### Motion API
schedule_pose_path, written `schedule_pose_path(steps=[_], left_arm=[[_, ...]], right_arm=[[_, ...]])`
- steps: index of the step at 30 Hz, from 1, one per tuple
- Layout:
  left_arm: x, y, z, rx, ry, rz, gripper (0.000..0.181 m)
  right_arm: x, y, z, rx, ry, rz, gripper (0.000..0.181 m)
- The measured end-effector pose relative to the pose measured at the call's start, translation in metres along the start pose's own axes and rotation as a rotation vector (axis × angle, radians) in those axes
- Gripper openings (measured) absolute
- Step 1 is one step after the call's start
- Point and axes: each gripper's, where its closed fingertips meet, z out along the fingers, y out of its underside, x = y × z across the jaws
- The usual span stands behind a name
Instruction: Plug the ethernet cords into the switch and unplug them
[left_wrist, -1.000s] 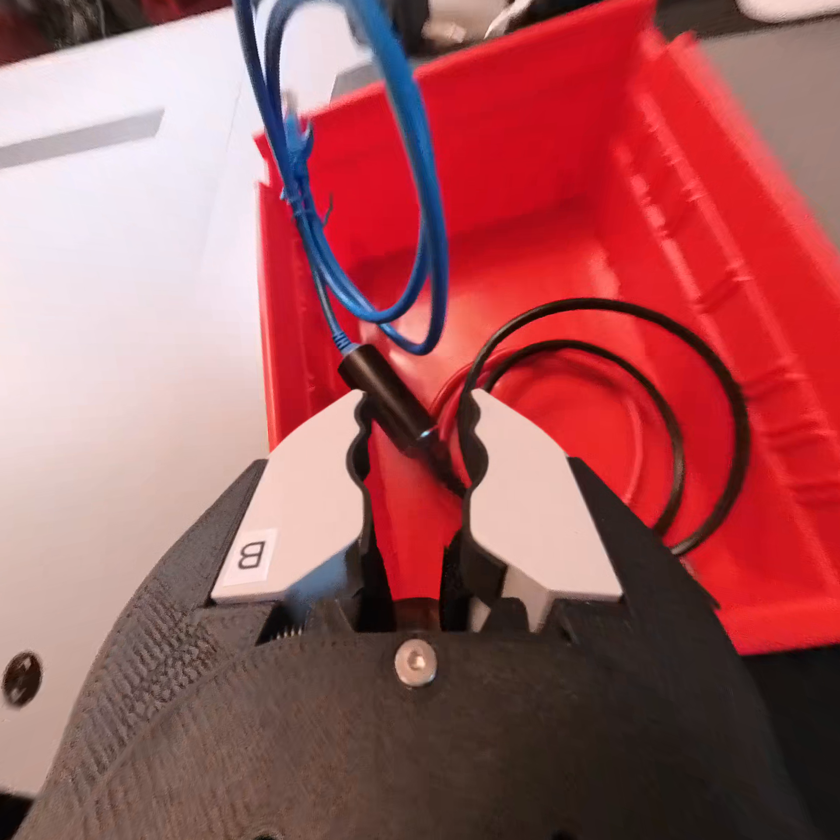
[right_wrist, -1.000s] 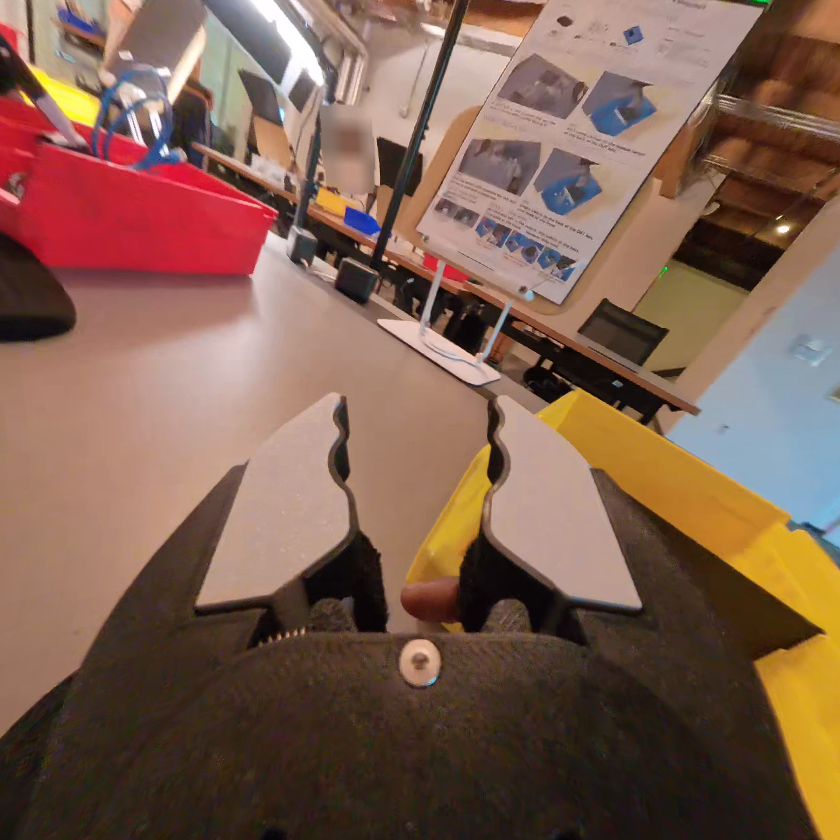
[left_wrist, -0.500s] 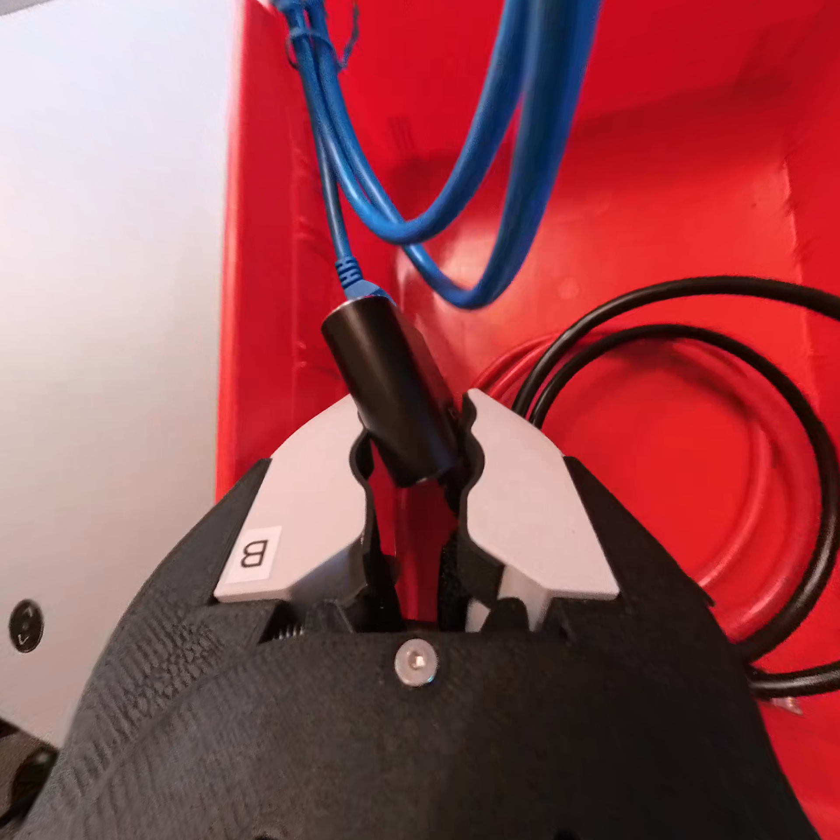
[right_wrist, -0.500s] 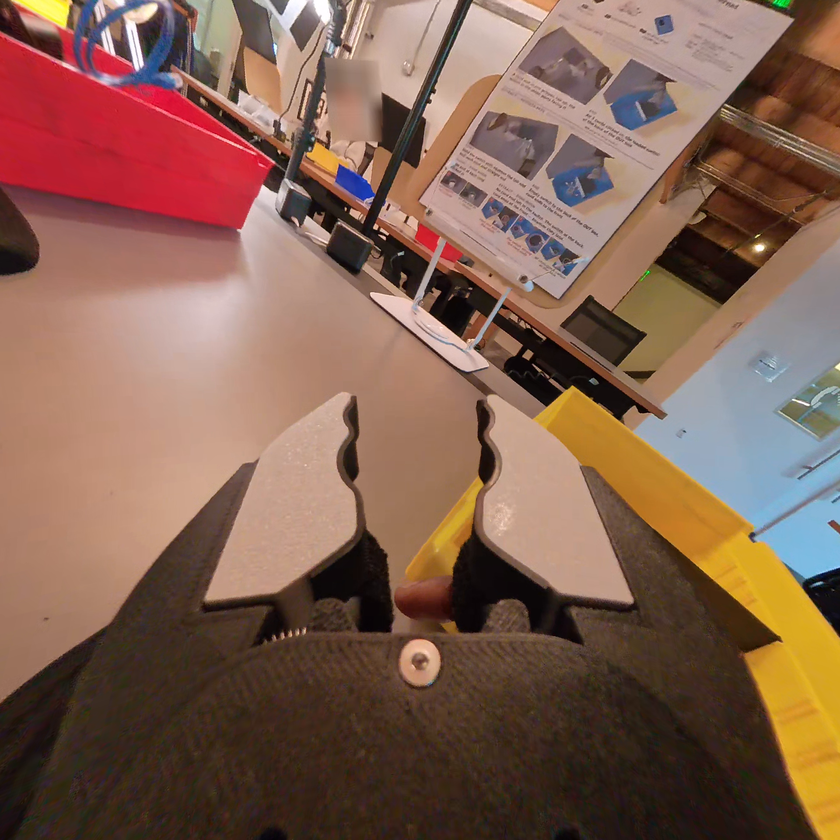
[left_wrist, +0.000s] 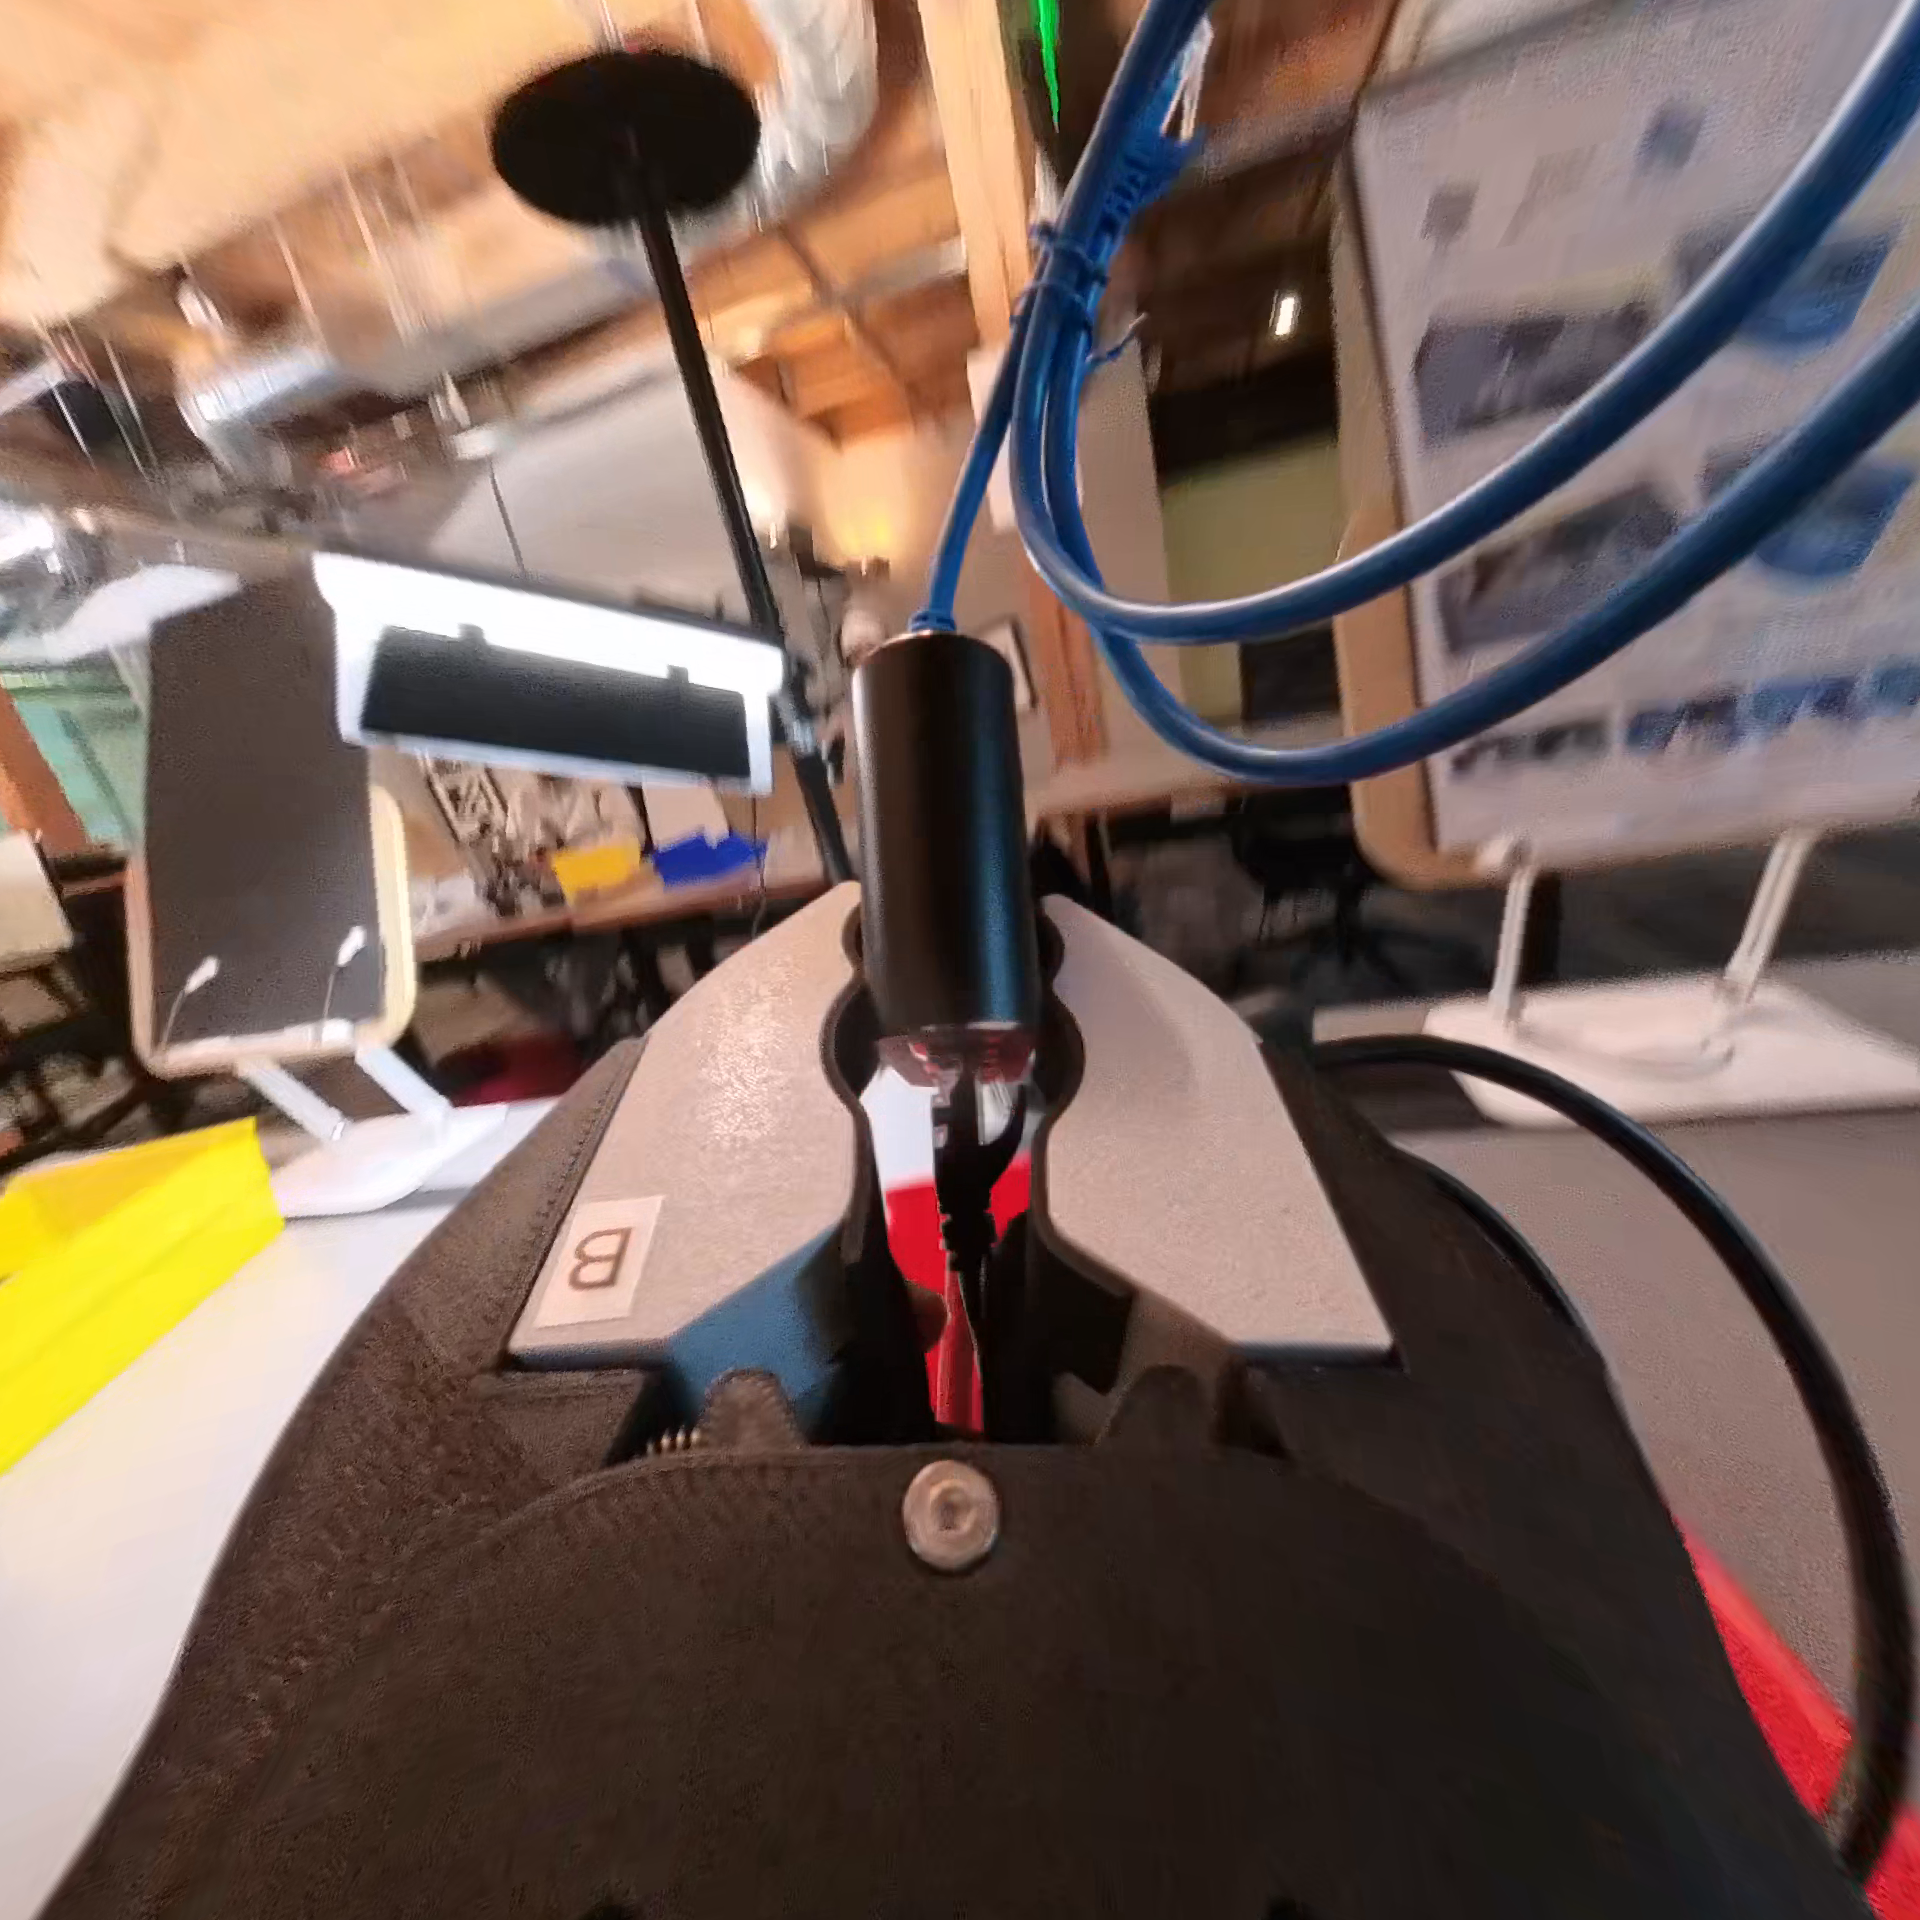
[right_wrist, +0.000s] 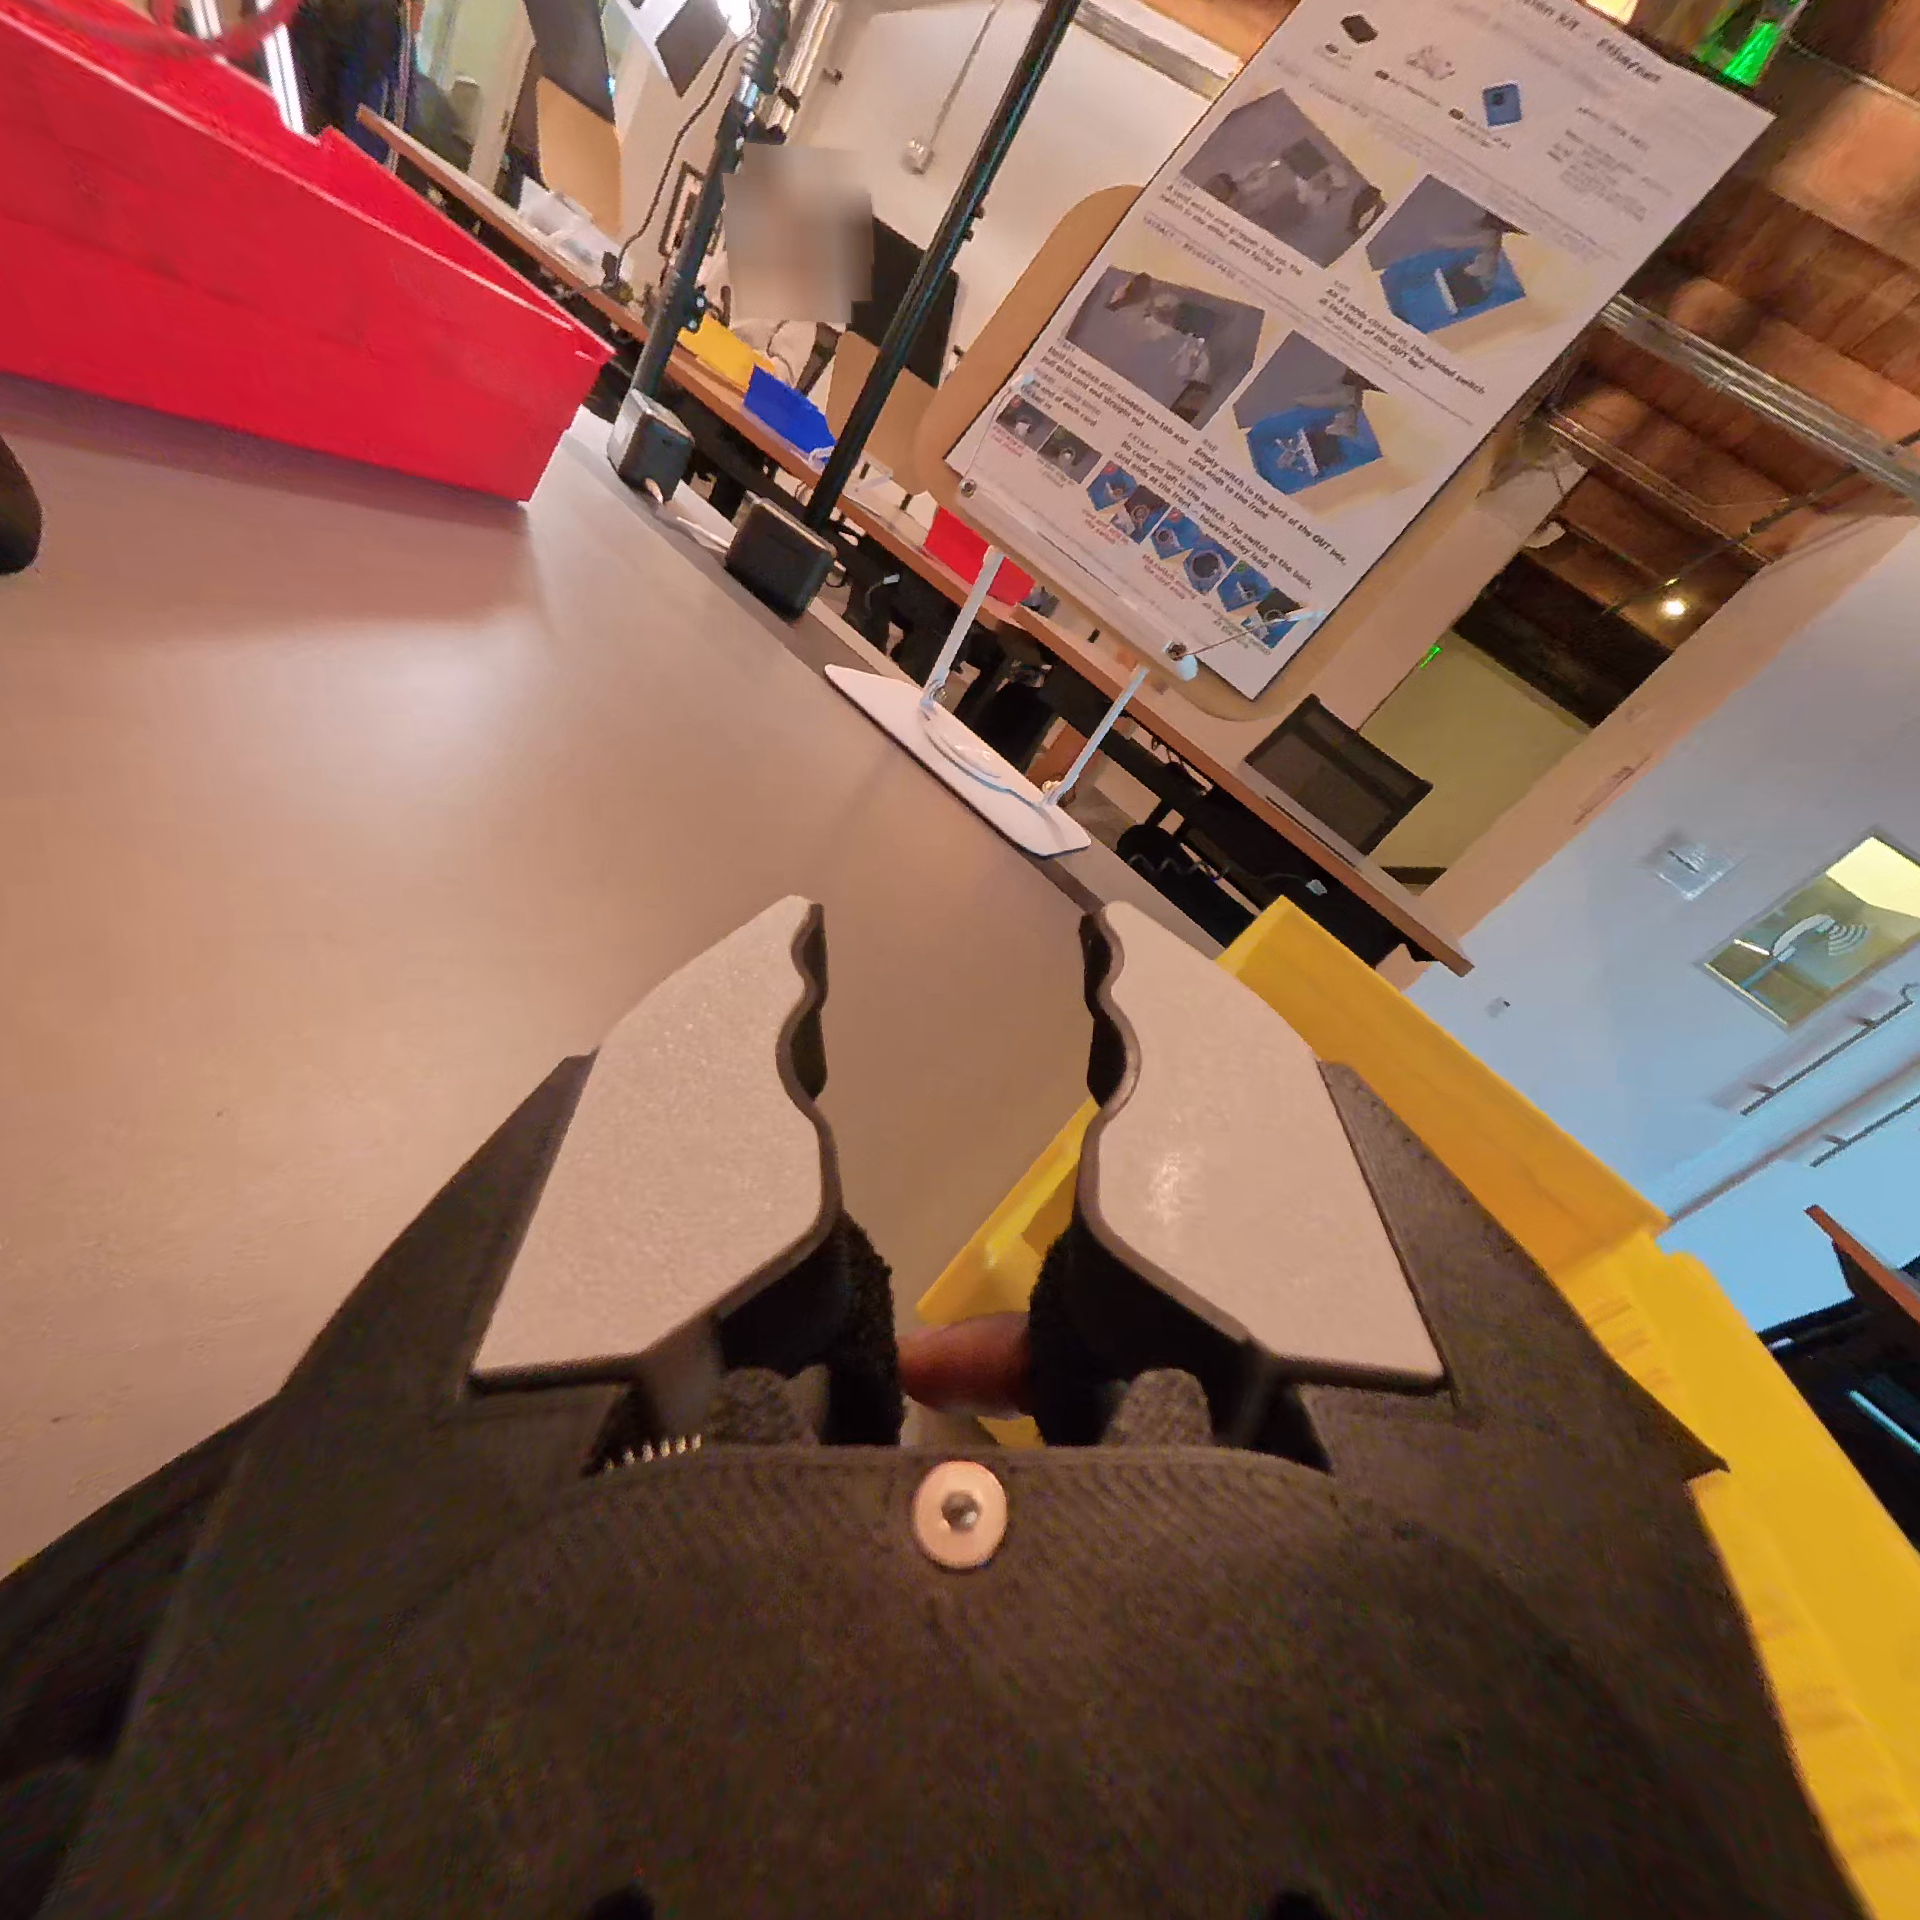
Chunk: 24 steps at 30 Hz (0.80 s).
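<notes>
Upright at frame centre, a black cylinder (left_wrist: 948, 831) with blue cord (left_wrist: 1351, 582) looping to the upper right is clamped by the left gripper (left_wrist: 951, 935). Right gripper (right_wrist: 951, 997) gapes empty over the grey table (right_wrist: 364, 831), beside a yellow bin (right_wrist: 1455, 1122).

Workshop or lab space, open-plan, industrial. Exposed wood beam ceiling (right_wrist: 1787, 239) with metal conduit running under it. Long rows of work tables (right_wrist: 1226, 717) behind the grey counter (right_wrist: 364, 831). Plastic parts bins around: red bin (right_wrist: 260, 301) and yellow bin (right_wrist: 1455, 1122) on the counter, small blue bin (right_wrist: 784, 410) and more yellow ones on the far tables. Illustrated instruction board (right_wrist: 1340, 312) on a white stand. Black poles (right_wrist: 925, 281) on weighted bases at the counter edge. Second board (left_wrist: 260, 821) on a stand in the left wrist view. A person, blurred, at a far table.
</notes>
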Motion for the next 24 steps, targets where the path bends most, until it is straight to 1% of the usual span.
schedule_pose_path(steps=[2,4,7,9,10,12,15,16,19,21,22,23,24], left_arm=[[0.001,-0.038,-0.009,0.139,0.032,-0.068,0.025],[0.007,-0.073,-0.020,0.268,0.119,-0.185,0.026],[0.025,-0.117,-0.042,0.425,0.356,-0.427,0.026],[0.047,-0.133,-0.057,0.465,0.560,-0.574,0.026],[0.059,-0.136,-0.063,0.466,0.653,-0.635,0.026],[0.087,-0.136,-0.076,0.446,0.826,-0.727,0.026],[0.135,-0.125,-0.094,0.375,1.062,-0.847,0.026],[0.153,-0.119,-0.100,0.339,1.139,-0.885,0.026],[0.209,-0.098,-0.120,0.216,1.338,-0.973,0.026],[0.246,-0.084,-0.136,0.117,1.479,-1.012,0.026],[0.263,-0.076,-0.143,0.062,1.535,-1.024,0.026],[0.280,-0.068,-0.150,0.009,1.586,-1.025,0.027],[0.294,-0.061,-0.157,-0.039,1.630,-1.022,0.027]], right_arm=[[0.002,-0.001,-0.001,0.010,0.005,0.015,0.047],[0.003,-0.002,-0.001,0.016,0.008,0.023,0.047],[0.004,-0.002,-0.002,0.018,0.007,0.030,0.047],[0.004,-0.003,-0.002,0.022,0.007,0.037,0.047],[0.005,-0.003,-0.002,0.027,0.007,0.042,0.047],[0.007,-0.005,-0.003,0.038,0.008,0.059,0.048],[0.010,-0.010,-0.005,0.080,0.007,0.103,0.048],[0.011,-0.013,-0.006,0.100,0.006,0.128,0.045],[0.016,-0.028,-0.007,0.197,0.001,0.247,0.029],[0.014,-0.049,-0.010,0.311,-0.053,0.383,0.023],[0.010,-0.059,-0.009,0.346,-0.097,0.459,0.021],[0.003,-0.068,-0.007,0.354,-0.165,0.535,0.021],[-0.008,-0.077,-0.005,0.346,-0.257,0.603,0.026]])
